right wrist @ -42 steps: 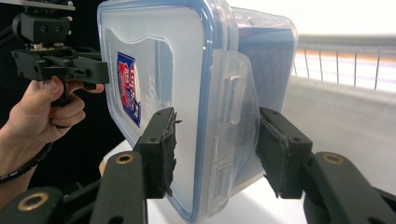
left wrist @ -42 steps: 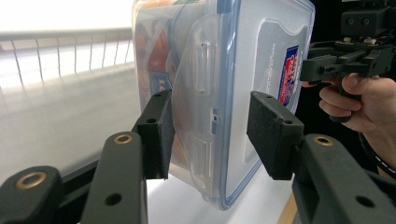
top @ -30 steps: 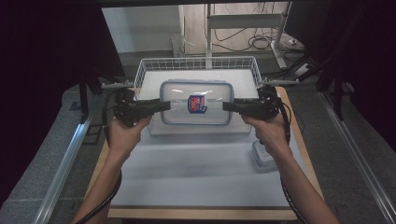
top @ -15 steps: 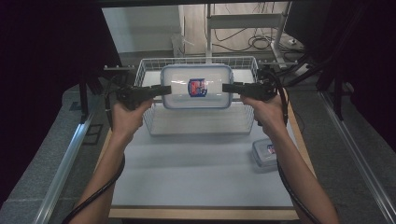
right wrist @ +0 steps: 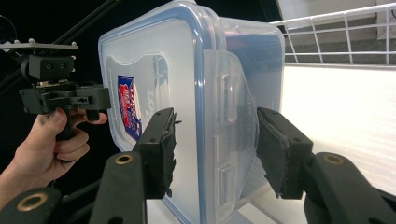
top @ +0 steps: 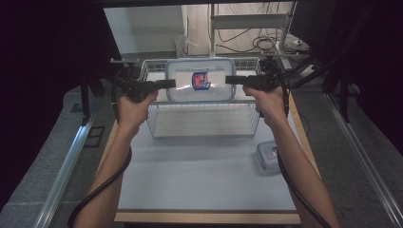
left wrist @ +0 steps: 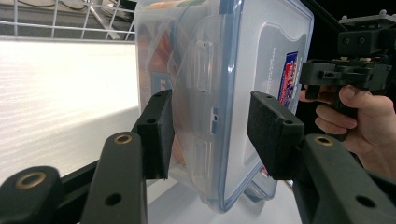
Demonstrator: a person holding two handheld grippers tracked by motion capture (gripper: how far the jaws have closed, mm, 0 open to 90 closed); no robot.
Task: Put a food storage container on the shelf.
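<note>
A large clear plastic container with a blue-rimmed lid and a red-and-blue label hangs level above the white wire basket. My left gripper grips its left short end and my right gripper its right short end. In the left gripper view the pads clamp the container across base and lid, with the other gripper beyond. In the right gripper view the right gripper pinches the box the same way, the left gripper behind it.
A small clear lidded container sits at the right on the white table mat. The basket stands at the table's far side. Dark frame posts, rails and cables surround the table.
Both grippers have carried the big container away from me and slightly up, from in front of the basket to over it. The small container, earlier partly behind the right arm, now shows.
</note>
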